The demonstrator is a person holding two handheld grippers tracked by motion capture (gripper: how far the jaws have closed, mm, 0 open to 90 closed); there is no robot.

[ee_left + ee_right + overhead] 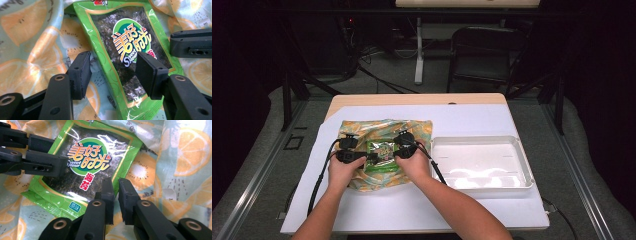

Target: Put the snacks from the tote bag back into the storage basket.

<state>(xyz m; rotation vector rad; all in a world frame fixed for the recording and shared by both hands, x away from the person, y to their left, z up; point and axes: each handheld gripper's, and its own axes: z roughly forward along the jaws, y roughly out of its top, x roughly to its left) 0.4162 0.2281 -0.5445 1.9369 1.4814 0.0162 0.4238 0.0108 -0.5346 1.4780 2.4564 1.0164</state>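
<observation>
Two tongs work on one green seaweed snack packet (382, 154) lying on a fruit-print bag (362, 130) on the surface, left of the white tray (522, 170). Left tongs (112, 72) stand wide, straddling the packet's left edge without pressing. Right tongs (116, 200) are narrow, pinching at the packet's right edge; whether film or bag cloth is caught, I cannot tell. Risk: a thin edge grip on glossy film slips, or cloth lifts along.
</observation>
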